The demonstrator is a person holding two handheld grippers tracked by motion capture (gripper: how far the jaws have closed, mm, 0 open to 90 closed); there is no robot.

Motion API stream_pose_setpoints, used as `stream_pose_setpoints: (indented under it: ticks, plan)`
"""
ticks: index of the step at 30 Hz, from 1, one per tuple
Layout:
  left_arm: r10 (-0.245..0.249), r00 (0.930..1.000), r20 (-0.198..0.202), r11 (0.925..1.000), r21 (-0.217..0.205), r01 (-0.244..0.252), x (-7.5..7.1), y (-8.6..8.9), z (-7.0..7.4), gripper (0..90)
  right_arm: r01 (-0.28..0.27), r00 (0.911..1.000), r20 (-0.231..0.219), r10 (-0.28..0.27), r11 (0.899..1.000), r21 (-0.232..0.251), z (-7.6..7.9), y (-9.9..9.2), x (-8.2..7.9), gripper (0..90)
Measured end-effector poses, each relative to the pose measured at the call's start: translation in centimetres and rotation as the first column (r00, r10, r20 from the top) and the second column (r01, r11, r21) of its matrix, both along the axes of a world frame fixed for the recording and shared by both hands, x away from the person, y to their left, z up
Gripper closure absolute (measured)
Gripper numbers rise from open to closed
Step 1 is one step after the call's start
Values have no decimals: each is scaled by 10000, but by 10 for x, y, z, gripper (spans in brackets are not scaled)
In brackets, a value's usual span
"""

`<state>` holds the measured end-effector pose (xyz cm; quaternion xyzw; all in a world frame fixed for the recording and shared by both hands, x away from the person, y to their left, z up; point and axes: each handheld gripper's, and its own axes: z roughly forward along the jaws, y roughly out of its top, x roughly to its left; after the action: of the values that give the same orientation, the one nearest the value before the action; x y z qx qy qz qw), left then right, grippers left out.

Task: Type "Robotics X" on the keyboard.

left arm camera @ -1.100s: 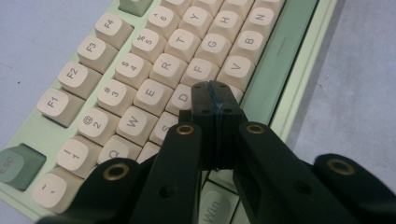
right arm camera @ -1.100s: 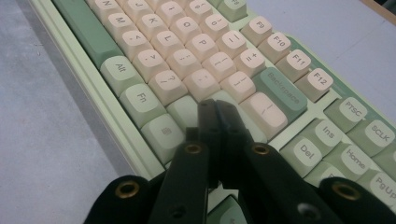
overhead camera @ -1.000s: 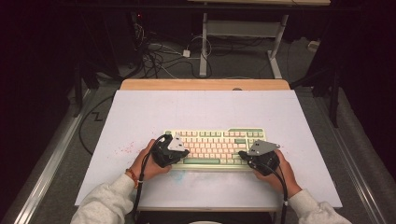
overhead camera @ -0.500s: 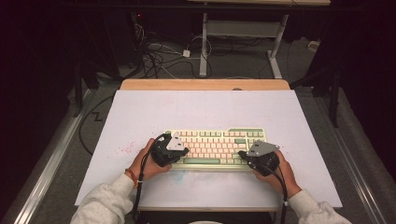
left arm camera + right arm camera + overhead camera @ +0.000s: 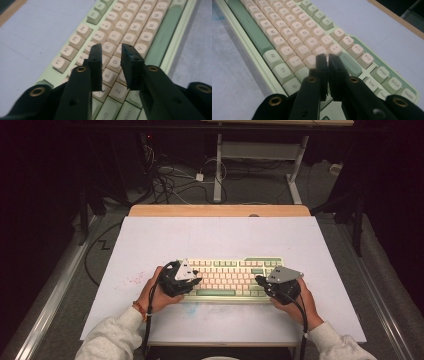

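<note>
Both grippers hover over the keyboard point(image 5: 230, 279) like typing hands: the left gripper point(image 5: 112, 51) at nine o'clock with jaws narrowly apart, the right gripper point(image 5: 327, 60) at three o'clock nearly closed, empty, probably for poking keys.

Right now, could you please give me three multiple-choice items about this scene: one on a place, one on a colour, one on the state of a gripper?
1. Where does the keyboard lie?
A. on the floor
B. on the white table top
C. on a shelf

2. What colour is the space bar?
A. green
B. red
C. black

3. How stands the right gripper?
A. wide open
B. holding a cable
C. fingers almost together, nothing between

Key: 1 B, the top surrounds it in the high view; 2 A, a long green key among cream ones; 3 C, only a thin slit shows.
</note>
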<state>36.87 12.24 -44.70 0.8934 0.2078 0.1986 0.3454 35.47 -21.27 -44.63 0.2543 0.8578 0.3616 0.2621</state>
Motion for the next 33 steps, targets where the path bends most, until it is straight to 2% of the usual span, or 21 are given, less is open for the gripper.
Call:
stream_pose_setpoints:
  ticks: [4, 7, 13, 16, 18, 22, 24, 30, 33]
  plan:
    - [276, 9991, 319, 9996, -31, -275, 0, 0, 1, 590, 112, 9998, 153, -113, 9999, 81, 2, 1, 1, 837]
    - [405, 9984, 390, 9991, -144, -400, -1, 0, 1, 548, 255, 9993, 277, -260, 9995, 178, 5, 1, 2, 789]
    - [701, 9956, 623, 9973, -272, -685, -1, 0, 1, 428, 501, 9980, 380, -515, 9980, 385, 6, 1, 4, 635]
    - [843, 9941, 676, 9955, -489, -811, -1, 1, 2, 374, 582, 9975, 367, -599, 9972, 475, 6, 2, 4, 562]
    - [993, 9923, 736, 9939, -549, -954, -1, 2, 2, 350, 538, 9977, 372, -559, 9971, 536, 7, 2, 5, 543]
    - [1021, 9915, 810, 9929, -689, -966, -1, 2, 2, 281, 664, 9969, 390, -687, 9961, 585, 7, 3, 6, 425]
    - [1001, 9918, 799, 9931, -696, -946, -1, 2, 2, 247, 893, 9942, 534, -931, 9936, 688, 6, 3, 7, 325]
    - [1095, 9904, 845, 9920, -725, -1035, -2, 0, 0, 165, 1359, 9876, 682, -1415, 9875, 803, 5, 5, 9, 195]
    - [1034, 9913, 816, 9925, -735, -975, -2, -1, -1, 159, 1386, 9869, 729, -1442, 9874, 770, 4, 6, 10, 178]
